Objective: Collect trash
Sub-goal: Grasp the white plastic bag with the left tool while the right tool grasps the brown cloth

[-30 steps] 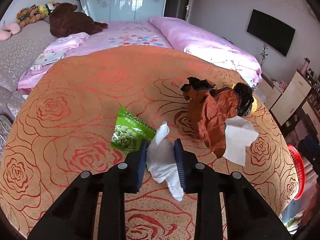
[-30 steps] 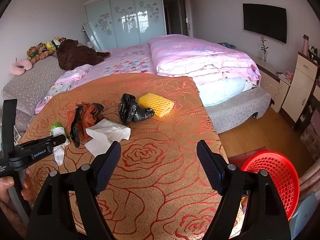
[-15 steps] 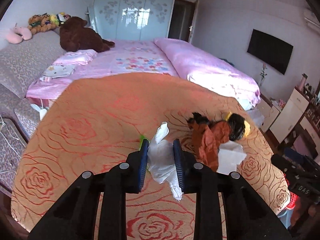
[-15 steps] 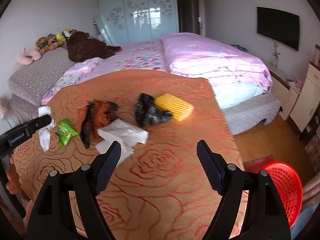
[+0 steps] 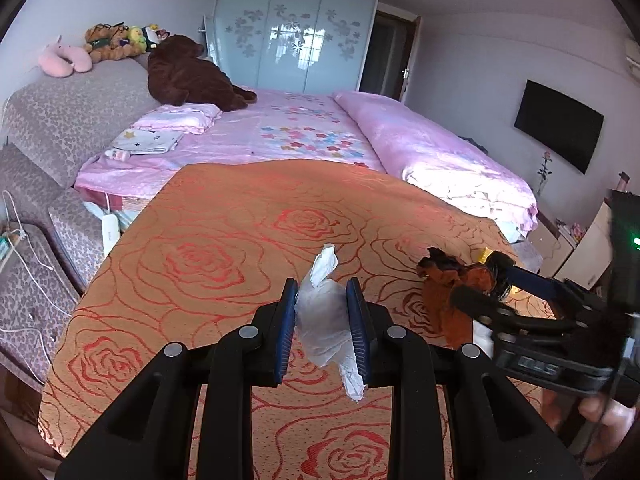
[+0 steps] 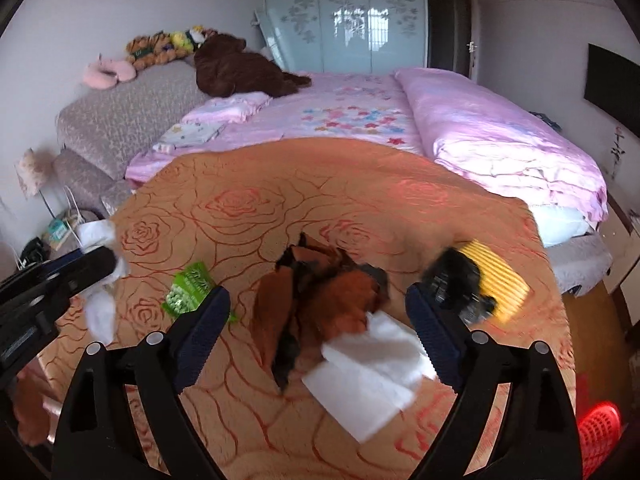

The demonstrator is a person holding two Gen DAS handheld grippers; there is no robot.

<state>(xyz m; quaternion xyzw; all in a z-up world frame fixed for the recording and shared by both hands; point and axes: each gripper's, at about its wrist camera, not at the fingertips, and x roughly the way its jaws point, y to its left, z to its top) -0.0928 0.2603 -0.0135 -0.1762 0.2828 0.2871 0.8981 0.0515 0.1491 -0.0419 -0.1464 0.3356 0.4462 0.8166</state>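
Observation:
My left gripper [image 5: 322,300] is shut on a crumpled white tissue [image 5: 326,316] and holds it above the orange rose-patterned bedspread [image 5: 224,240]. In the right wrist view it shows at the left edge, with the tissue [image 6: 100,276] hanging from it. My right gripper [image 6: 316,316] is open wide over a brown and black wrapper [image 6: 320,300] and a flat white tissue [image 6: 372,376]. A green snack packet [image 6: 188,294] lies left of it. A black bag [image 6: 456,276] and a yellow ridged piece [image 6: 500,276] lie to the right.
A red basket [image 6: 598,436] stands on the floor at the lower right. Beyond the bedspread lies pink bedding [image 5: 312,132] with a brown plush bear [image 5: 188,76]. A grey padded headboard [image 5: 60,120] runs along the left.
My left gripper has risen and pulled back with the tissue. My right gripper has moved in over the brown wrapper and the flat tissue, still open.

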